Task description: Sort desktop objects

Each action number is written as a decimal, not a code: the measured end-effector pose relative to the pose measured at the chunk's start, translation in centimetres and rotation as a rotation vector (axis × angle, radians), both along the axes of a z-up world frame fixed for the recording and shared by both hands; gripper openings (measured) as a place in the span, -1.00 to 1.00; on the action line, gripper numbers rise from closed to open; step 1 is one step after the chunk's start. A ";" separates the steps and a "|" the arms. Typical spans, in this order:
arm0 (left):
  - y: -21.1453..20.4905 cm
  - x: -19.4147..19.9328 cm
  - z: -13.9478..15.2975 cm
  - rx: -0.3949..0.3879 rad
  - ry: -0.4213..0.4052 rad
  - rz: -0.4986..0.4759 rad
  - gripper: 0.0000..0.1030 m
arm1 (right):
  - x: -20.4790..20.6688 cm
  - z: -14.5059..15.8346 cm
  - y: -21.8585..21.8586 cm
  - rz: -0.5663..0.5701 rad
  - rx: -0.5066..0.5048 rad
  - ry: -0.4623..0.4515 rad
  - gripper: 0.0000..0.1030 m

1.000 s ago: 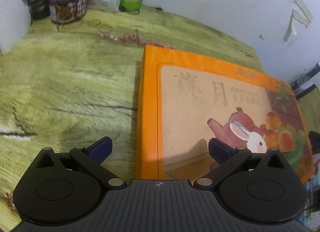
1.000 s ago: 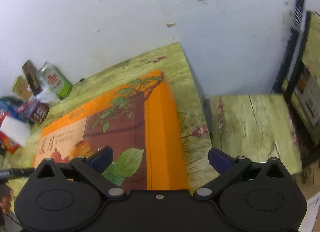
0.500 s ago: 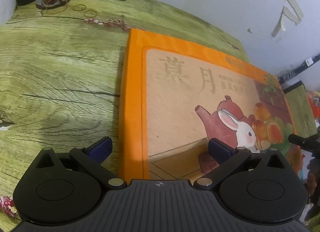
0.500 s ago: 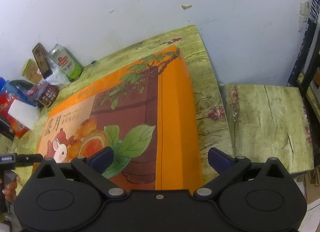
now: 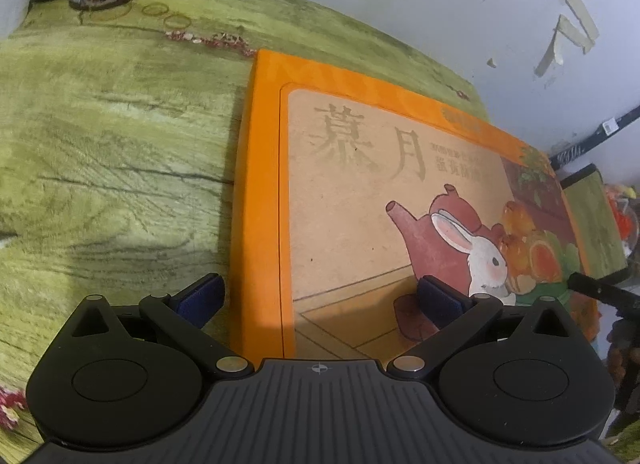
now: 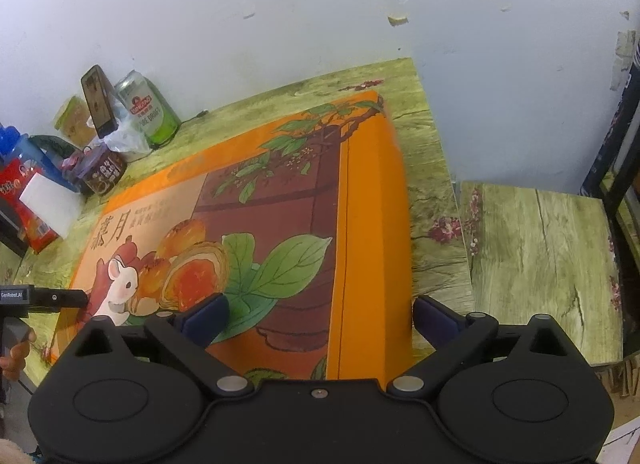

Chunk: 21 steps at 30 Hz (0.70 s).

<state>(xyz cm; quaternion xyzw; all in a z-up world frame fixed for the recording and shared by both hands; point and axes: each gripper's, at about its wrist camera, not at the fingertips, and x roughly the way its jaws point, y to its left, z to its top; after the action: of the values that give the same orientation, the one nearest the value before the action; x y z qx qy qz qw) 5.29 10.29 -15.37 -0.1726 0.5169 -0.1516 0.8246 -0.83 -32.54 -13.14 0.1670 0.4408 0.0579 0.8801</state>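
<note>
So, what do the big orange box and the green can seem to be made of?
The orange box looks like matte printed cardboard: flat panels, folded edges, a dull surface with no glare. The green can seems to be metal, probably aluminium, since its silver shoulder shines under the printed label. Neither set of tongs touches them, so this is judged by look only.

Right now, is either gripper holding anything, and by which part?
Nothing is held. The left gripper and the right gripper are both open, each straddling an opposite end edge of the orange box, not clamped.
</note>
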 end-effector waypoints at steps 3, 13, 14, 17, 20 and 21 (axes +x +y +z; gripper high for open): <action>-0.2 -0.2 -0.1 -0.005 -0.003 0.001 1.00 | -0.1 -0.1 0.1 0.004 -0.003 -0.003 0.94; -0.4 -0.5 1.6 0.003 -0.017 0.018 1.00 | -0.3 0.9 0.3 -0.006 0.000 -0.025 0.94; -0.4 -0.5 1.8 0.005 -0.018 0.019 1.00 | -0.4 1.0 0.3 -0.008 0.003 -0.026 0.94; -0.3 -0.4 2.6 0.012 -0.029 0.022 1.00 | -0.5 1.4 0.2 -0.015 0.016 -0.028 0.94; -0.2 -0.1 3.4 0.017 -0.044 0.021 1.00 | -0.5 1.7 0.2 -0.017 0.028 -0.030 0.94; -0.1 0.0 3.6 0.017 -0.047 0.021 1.00 | -0.5 1.9 0.3 -0.016 0.032 -0.033 0.94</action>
<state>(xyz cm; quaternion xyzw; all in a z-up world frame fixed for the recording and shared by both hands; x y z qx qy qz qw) 5.25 10.18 -11.79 -0.1673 0.4967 -0.1424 0.8396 -1.36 -32.28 -11.28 0.1836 0.4236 0.0606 0.8850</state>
